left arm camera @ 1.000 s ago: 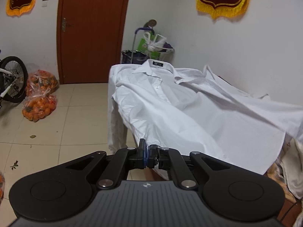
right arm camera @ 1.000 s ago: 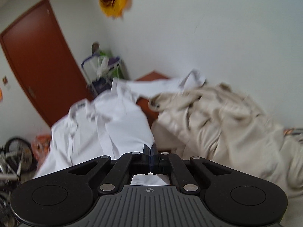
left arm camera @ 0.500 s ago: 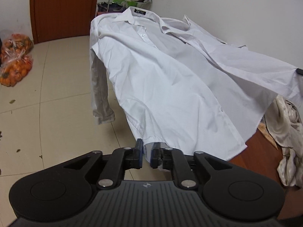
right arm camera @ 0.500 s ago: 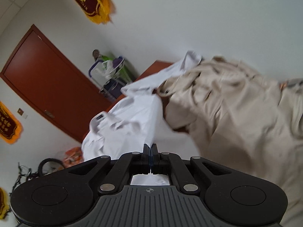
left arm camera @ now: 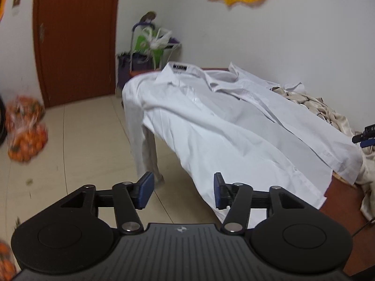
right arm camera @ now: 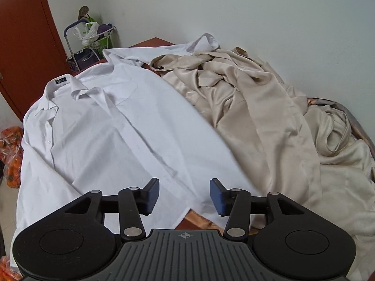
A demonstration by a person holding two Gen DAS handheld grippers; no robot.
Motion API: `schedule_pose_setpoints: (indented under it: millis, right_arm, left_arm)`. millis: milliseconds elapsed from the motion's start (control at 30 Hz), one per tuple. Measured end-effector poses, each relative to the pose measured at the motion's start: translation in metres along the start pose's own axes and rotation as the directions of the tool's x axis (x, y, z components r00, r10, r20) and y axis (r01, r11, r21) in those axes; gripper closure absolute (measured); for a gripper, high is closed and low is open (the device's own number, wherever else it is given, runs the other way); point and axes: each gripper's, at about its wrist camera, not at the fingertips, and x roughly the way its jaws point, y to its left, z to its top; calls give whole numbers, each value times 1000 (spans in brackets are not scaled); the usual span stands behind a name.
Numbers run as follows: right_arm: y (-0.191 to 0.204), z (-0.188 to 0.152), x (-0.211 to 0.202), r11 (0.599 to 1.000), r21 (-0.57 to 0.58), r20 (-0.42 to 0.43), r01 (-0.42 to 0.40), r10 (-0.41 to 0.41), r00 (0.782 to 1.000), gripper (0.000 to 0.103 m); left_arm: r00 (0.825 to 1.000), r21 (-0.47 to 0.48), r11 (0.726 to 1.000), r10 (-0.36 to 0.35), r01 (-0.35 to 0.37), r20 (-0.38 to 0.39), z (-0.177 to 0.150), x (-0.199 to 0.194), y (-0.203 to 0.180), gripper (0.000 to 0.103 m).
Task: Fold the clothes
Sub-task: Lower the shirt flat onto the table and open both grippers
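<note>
Now that both grippers have let go, the white shirt [left arm camera: 234, 128] is lying spread out on the table [left arm camera: 339, 201] instead of being pinched at the hem. In the left wrist view, the left gripper [left arm camera: 182, 190] has its fingers wide apart with nothing between them; the hem hangs just past the right finger and one sleeve dangles beyond the left one. In the right wrist view, the right gripper [right arm camera: 185, 195] is equally wide open and empty, shirt straight ahead of the fingers, beige clothes [right arm camera: 269, 107] heaped off to the right. I'd guess the shirt is laid flat and ready for a fold.
</note>
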Motion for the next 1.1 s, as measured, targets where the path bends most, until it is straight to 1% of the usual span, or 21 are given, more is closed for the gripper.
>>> schedule_pose_setpoints:
  millis: [33,100,233,300,333,400,567,600,733,867,1000,1100]
  right_arm:
    - [5,-4,-2,1000,-4,6,1,-1,1000,45]
    - [14,-13,-7,1000,14,15,-23,22,1000,43]
    - [33,-31,-16,995,56,33,-79,77,996,43]
    - [42,-40,-21,991,76,44,-107,104,994,43]
    - [41,-35,-20,989,95,51,-115,111,992,43]
    - [49,-39,-22,984,128,67,-123,115,991,43]
    - [63,-55,-23,973,205,58,-107,97,994,43]
    - [65,-59,-25,970,219,60,-102,91,994,42]
    - [78,-77,-32,958,277,67,-73,57,996,41]
    - [95,-96,-37,938,346,68,-32,9,998,41]
    - [112,-114,-42,910,414,67,9,-40,997,41]
    - [128,-134,-37,871,489,52,35,-69,996,41]
  left_arm:
    - [1000,27,1000,-5,5,8,8,4,5,41]
    - [1000,77,997,-12,11,15,24,16,16,40]
    - [999,143,989,-47,44,15,62,50,40,38]
    - [998,188,980,-69,66,10,82,70,49,38]
    - [997,211,974,-82,78,10,93,80,53,38]
    - [995,253,963,-103,97,12,113,98,59,38]
    - [986,313,937,-165,153,15,161,138,72,37]
    - [984,328,931,-176,162,15,169,146,73,35]
    - [974,343,914,-225,216,-13,188,179,79,33]
    - [978,393,896,-201,206,-55,191,219,81,32]
    - [980,391,900,-169,195,-101,198,263,83,32]
    - [981,414,890,-157,192,-117,207,294,81,32]
